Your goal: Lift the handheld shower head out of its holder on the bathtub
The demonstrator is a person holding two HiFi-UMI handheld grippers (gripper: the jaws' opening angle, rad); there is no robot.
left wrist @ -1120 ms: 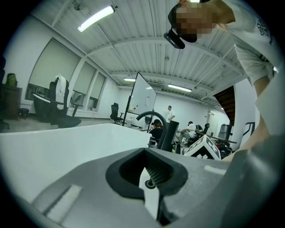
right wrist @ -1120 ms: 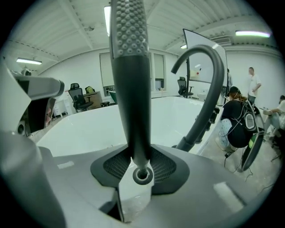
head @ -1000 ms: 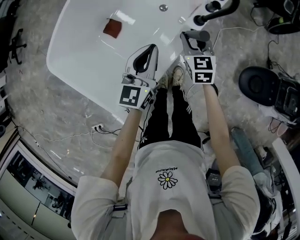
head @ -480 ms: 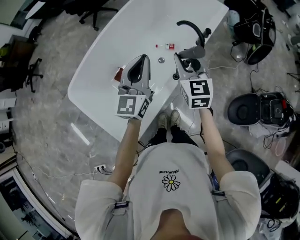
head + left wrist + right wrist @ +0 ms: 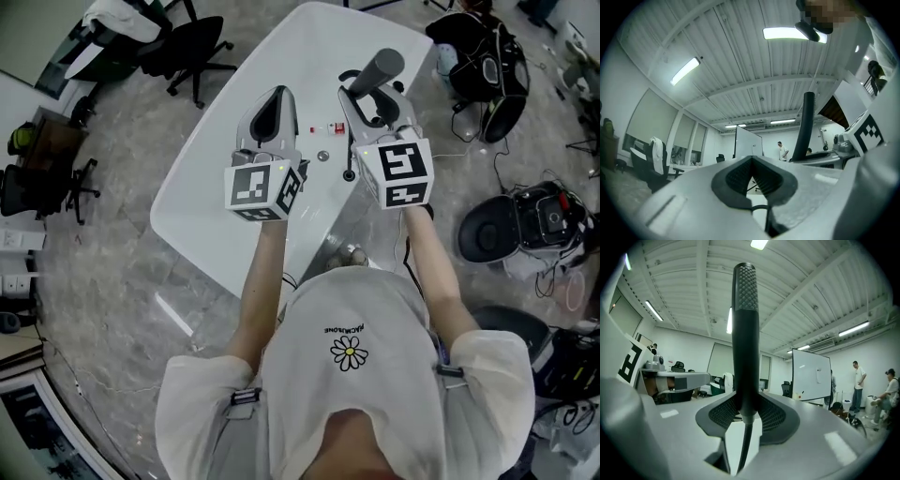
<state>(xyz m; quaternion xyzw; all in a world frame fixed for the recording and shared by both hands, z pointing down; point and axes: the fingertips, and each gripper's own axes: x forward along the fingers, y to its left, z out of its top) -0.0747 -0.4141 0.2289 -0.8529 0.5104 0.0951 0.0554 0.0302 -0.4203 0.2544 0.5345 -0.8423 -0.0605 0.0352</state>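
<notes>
shirt print (image 5: pixel 348 332) too small, nothing legible

**A:** What's the count from the head view?

**B:** One white bathtub (image 5: pixel 211 192) and one handheld shower head (image 5: pixel 378 70). There are two grippers, the left gripper (image 5: pixel 277 97) and the right gripper (image 5: pixel 364 92).

**A:** Any chairs?

**B:** At least two black office chairs (image 5: pixel 192 49).

**A:** And in the right gripper view?

**B:** One whiteboard (image 5: pixel 811 376), with two people (image 5: pixel 858 378) to the right of it.

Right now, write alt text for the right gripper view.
The right gripper clamps the dark handheld shower head, which stands upright with its hose hanging below. Behind: a ribbed ceiling with strip lights, a whiteboard.
</notes>
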